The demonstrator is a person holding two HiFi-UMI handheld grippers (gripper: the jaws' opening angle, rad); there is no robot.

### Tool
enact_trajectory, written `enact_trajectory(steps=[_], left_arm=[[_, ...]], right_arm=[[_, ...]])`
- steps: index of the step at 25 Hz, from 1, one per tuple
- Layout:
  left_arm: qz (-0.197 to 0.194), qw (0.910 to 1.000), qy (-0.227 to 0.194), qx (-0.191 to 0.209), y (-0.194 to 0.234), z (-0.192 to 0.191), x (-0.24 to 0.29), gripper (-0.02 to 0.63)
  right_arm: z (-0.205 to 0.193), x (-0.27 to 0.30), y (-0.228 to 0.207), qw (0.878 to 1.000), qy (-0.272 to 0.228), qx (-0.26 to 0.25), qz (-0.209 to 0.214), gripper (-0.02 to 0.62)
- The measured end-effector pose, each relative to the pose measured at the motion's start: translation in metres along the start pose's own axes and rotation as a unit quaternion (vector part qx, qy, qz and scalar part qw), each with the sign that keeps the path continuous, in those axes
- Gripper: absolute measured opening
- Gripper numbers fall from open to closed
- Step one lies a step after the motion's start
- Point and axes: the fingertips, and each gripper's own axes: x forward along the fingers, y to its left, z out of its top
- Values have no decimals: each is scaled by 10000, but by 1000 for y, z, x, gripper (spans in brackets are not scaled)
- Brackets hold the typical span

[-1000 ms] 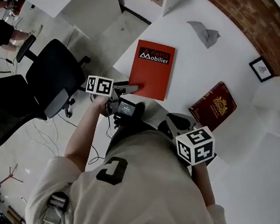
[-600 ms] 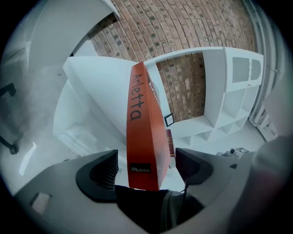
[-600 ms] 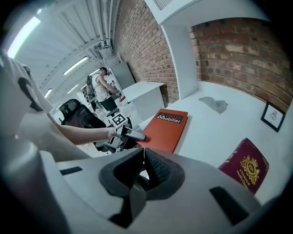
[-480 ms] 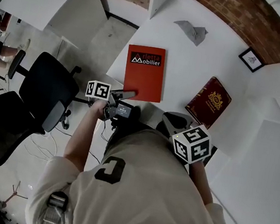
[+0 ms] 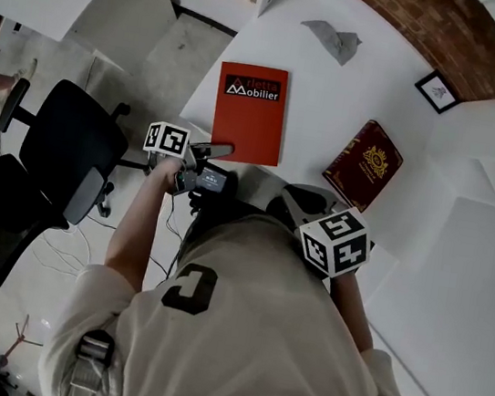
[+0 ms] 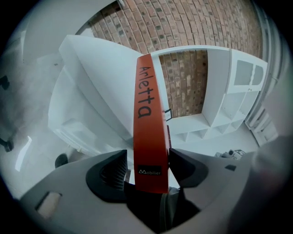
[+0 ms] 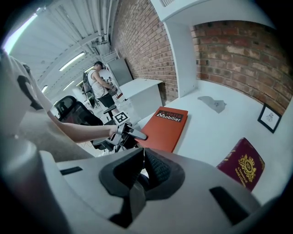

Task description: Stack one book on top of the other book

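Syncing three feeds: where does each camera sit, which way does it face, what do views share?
Head view: on the person's head, steeply down at table, orange book, maroon book; shows torso, left gripper, right gripper.
Left gripper view: on the left gripper, along jaws just closing around the orange book's spine, toward a brick wall.
Right gripper view: on the right gripper, over shut jaws, across both books; shows the left arm.
Shared: all show the orange book.
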Motion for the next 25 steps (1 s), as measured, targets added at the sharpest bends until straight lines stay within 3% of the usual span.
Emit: enact_trajectory(steps=[3,12,25], left_arm=[[-343,9992,-79,-170,-7,-1,2,196],[-784,9961,-185,-355,-10,-1,1,176],[-910,9941,-339,-483,-11,-1,1,169]], right_arm=[[-5,0,0,10000,81,15,-21,6],[-11,6,7,9993,320,50,-171,6],[-19,15,16,9985,451,166,-245,6]])
